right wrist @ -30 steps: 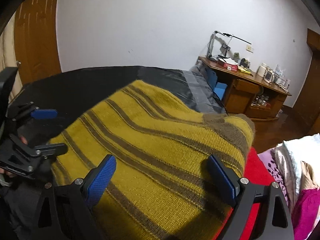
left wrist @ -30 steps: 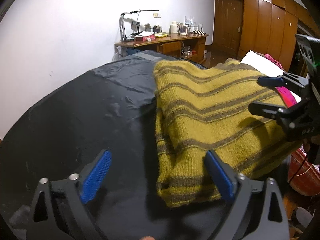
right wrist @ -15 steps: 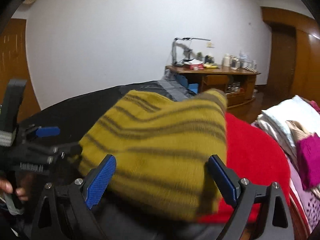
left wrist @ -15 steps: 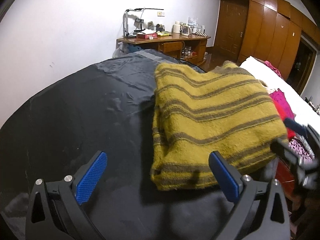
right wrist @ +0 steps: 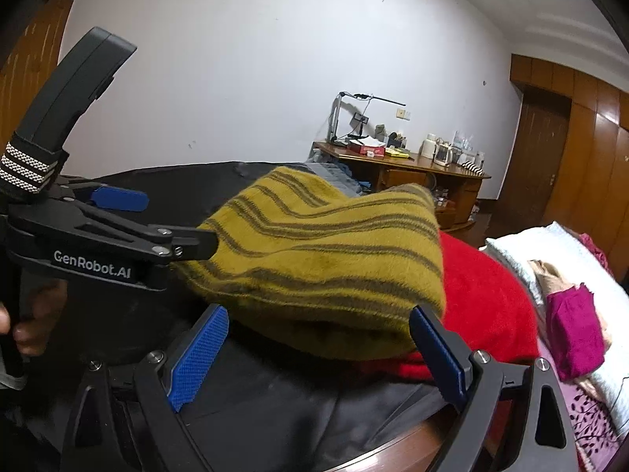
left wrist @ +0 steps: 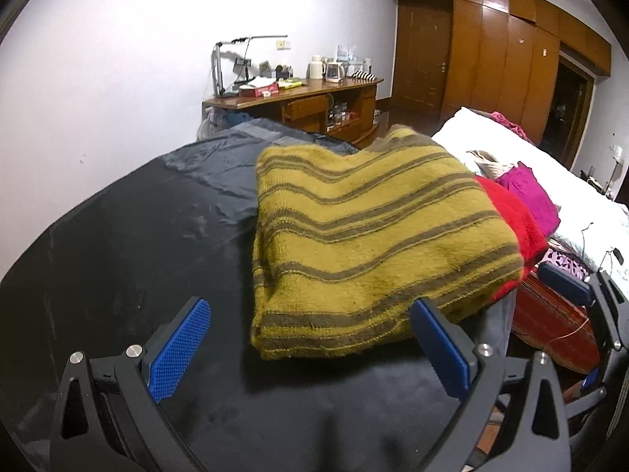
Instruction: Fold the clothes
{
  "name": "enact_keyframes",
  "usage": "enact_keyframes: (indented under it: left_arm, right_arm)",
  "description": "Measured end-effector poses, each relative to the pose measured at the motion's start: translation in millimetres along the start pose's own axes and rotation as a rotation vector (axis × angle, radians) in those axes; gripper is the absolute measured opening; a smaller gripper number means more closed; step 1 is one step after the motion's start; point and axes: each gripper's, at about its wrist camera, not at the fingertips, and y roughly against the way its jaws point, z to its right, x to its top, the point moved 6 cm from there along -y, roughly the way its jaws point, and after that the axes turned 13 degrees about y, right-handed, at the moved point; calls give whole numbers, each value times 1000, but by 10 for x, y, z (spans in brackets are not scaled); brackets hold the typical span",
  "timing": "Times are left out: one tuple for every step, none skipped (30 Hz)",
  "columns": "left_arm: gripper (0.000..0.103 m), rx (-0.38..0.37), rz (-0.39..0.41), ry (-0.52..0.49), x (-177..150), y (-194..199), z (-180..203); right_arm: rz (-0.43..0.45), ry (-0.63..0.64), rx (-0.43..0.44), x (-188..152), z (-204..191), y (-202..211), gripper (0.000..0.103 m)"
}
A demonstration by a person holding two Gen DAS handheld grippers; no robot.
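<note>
A folded mustard-yellow sweater with brown stripes [left wrist: 373, 236] lies on a black cloth-covered table [left wrist: 137, 236], on top of a folded red garment [left wrist: 515, 216]. My left gripper [left wrist: 314, 346] is open and empty, just in front of the sweater's near edge. My right gripper [right wrist: 318, 354] is open and empty, at the table's right side, close to the sweater [right wrist: 326, 251] and the red garment [right wrist: 483, 295]. The left gripper also shows in the right wrist view [right wrist: 157, 224], open beside the sweater. A right fingertip [left wrist: 566, 283] shows in the left wrist view.
A bed [left wrist: 550, 169] with a white cover and a magenta garment [left wrist: 530, 192] stands to the right. A wooden desk [left wrist: 298, 98] with a lamp, kettle and boxes stands against the white wall. Wooden wardrobe doors [left wrist: 511, 51] fill the back right.
Both grippers have drawn back from the sweater. The right gripper has moved down and to the right of the table, and the red garment under the sweater now shows.
</note>
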Motion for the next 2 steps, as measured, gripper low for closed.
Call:
enact_keyframes:
  left_arm:
    - [102,1,3,-2,0,9,0]
    - [102,2,4,-4,-3,18,1]
  right_arm:
    - [-2,1,3,-7,-25,0,95]
    - [-6,4,6,-14,-44,-1,95]
